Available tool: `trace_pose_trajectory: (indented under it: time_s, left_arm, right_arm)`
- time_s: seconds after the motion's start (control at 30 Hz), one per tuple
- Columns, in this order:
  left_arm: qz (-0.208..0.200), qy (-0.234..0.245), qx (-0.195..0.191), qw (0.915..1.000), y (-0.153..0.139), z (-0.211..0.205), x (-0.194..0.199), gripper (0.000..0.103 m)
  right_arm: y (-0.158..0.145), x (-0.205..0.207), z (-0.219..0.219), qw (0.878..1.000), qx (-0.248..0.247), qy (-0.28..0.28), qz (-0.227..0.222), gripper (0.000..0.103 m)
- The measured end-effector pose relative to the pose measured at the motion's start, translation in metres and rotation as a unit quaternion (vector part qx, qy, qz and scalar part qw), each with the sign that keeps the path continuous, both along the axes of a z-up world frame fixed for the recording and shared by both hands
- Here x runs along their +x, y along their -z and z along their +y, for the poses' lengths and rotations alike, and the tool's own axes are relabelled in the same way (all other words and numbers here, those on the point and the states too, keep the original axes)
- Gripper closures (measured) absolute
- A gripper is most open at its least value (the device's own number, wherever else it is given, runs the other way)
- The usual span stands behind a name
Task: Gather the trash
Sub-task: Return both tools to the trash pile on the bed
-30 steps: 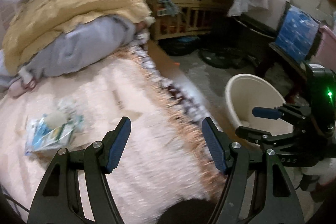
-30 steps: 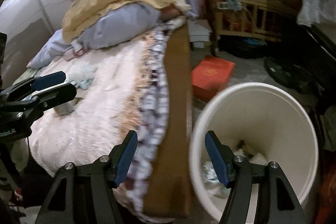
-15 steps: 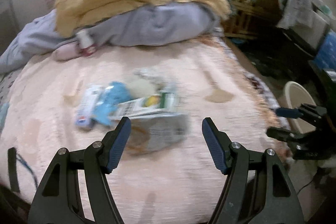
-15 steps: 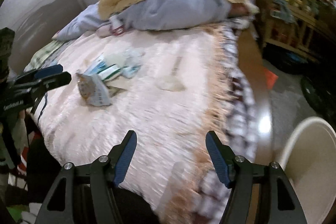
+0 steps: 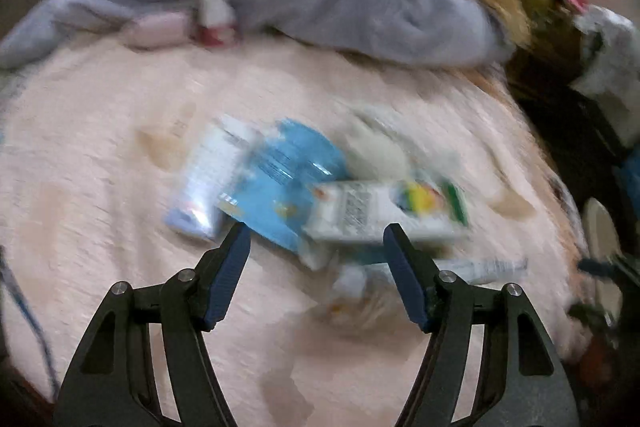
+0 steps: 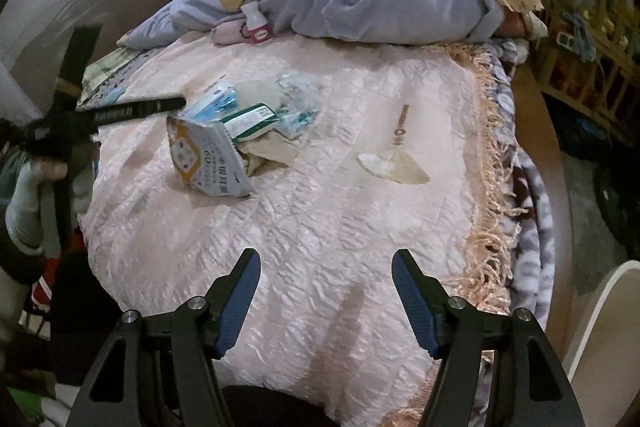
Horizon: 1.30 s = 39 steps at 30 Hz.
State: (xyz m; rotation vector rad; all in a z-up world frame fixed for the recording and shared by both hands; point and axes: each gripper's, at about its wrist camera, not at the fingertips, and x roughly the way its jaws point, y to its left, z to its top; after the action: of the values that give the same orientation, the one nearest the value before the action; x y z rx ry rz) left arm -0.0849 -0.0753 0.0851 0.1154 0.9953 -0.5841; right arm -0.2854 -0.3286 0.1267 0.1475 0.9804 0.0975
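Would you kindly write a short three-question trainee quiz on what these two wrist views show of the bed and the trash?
1. True or false: the left gripper already clamps a piece of trash.
2. Which lies apart from the trash pile on the pink bedspread? A) a flat fan-shaped wrapper B) a glass bottle C) a metal spoon
3. Fill in: the right gripper has its jaws ____ with nothing between them.

Key: 1 false, its jaws stand open just short of the pile; 2 A; 3 open.
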Motion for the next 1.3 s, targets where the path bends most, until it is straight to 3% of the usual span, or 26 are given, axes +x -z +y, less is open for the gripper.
trace_pose_trajectory:
  time_s: [0.23, 0.47, 0.53, 0.63, 0.7, 0.87, 0.97, 1.07, 1.17, 1.3]
  left_arm:
    - [0.005, 0.086, -0.003, 0.9963, -0.008, -0.014, -0.065, 0.036]
    - [0.031, 0.136, -0.029, 0.9898, -0.016, -0.009, -0.074, 0.035]
    - [0.015, 0.149, -0.020, 0.9885, -0.018, -0.005, -0.075, 0.035]
    - [-0.022, 0.158, 0.026, 0.9869, -0.015, -0.004, -0.073, 0.035]
    - [-0.027, 0.141, 0.045, 0.9886, -0.008, -0.002, -0.062, 0.035]
    - [0.009, 0.087, 0.046, 0.9951, 0.013, 0.004, -0.030, 0.035]
    - [0.016, 0.084, 0.048, 0.9952, 0.019, 0.008, -0.026, 0.035]
    - [0.029, 0.093, 0.035, 0.9947, 0.019, 0.012, -0.028, 0.035]
    - [0.053, 0.114, 0.034, 0.9915, 0.024, 0.015, -0.036, 0.035]
    - [0.079, 0.142, 0.011, 0.9866, 0.022, 0.021, -0.050, 0.035]
  right_arm:
    - [-0.001, -0.003, -0.012, 1.000, 0.011, 0.020, 0.000, 0.037]
    - [-0.003, -0.008, -0.005, 1.000, 0.014, 0.006, -0.002, 0.035]
    - [-0.003, -0.008, -0.005, 1.000, 0.018, 0.003, 0.000, 0.032]
    - [-0.001, -0.006, -0.001, 1.000, 0.027, -0.012, 0.010, 0.030]
    - [0.001, -0.005, 0.006, 0.999, 0.024, -0.028, 0.018, 0.030]
    - [0.001, 0.007, 0.045, 0.993, 0.016, -0.112, 0.040, 0.030]
    - [0.006, 0.021, 0.085, 0.979, -0.006, -0.191, 0.064, 0.027]
    - [0.031, 0.038, 0.124, 0.963, -0.061, -0.242, 0.103, 0.026]
    - [0.042, 0.055, 0.128, 0.963, -0.098, -0.227, 0.109, 0.026]
    - [0.030, 0.077, 0.085, 0.988, -0.079, -0.110, 0.074, 0.026]
